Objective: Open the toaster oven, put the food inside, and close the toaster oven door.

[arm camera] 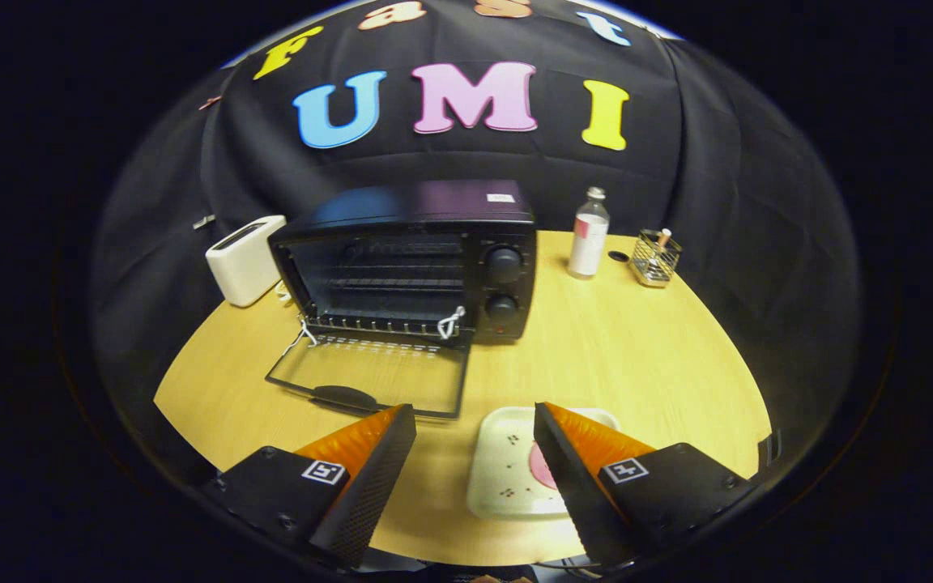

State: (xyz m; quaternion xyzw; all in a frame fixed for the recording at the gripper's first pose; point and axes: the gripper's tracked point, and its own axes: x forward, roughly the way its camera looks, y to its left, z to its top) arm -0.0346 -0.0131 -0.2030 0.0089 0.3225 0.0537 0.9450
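Pink food [542, 468] near the desk's [645, 364] front edge looks soft; pinch its rim gently, your hand-held gripper [475, 421] gapes wide.

Toaster oven [418, 259] door [373, 380] down flat on table [612, 356]. Gripper [475, 421] fingers spread, empty, above plate [507, 461] with food [542, 468].

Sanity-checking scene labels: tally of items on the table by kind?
Appliances: 2 (toaster oven, door open; white toaster)
Containers: 2 (bottle, wire basket)
Plates: 1 (plate with food)
Total: 5
Gripper open above the table.
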